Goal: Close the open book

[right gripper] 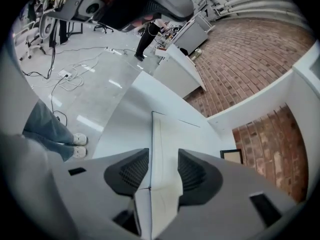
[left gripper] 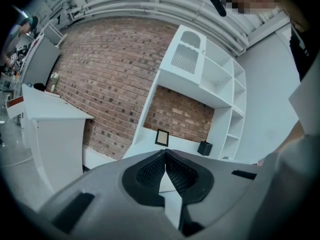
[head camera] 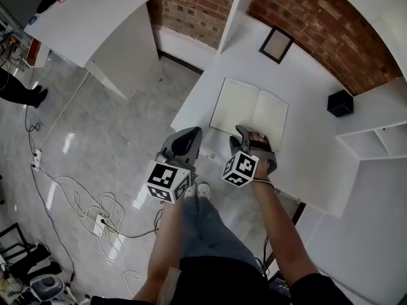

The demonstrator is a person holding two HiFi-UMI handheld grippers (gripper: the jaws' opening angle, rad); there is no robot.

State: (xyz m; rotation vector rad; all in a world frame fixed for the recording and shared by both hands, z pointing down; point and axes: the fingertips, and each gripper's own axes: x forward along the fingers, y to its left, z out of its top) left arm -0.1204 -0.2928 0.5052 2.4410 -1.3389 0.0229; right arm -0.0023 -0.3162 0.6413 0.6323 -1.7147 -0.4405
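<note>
White open book (head camera: 249,112), right gripper (head camera: 245,134) at edge

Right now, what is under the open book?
The open book lies flat on the white desk. Its pages cover the desk beneath, so anything under them cannot be seen.

This is looking like a lab or studio workspace: a brick wall (head camera: 318,24) is running behind white desks (head camera: 95,11) and built-in shelves (left gripper: 220,89). Cables (head camera: 82,202) and a power strip (head camera: 100,223) are trailing across a glossy floor (head camera: 108,132). A person (right gripper: 146,36) is standing by a cluttered bench (right gripper: 182,34) farther off.
</note>
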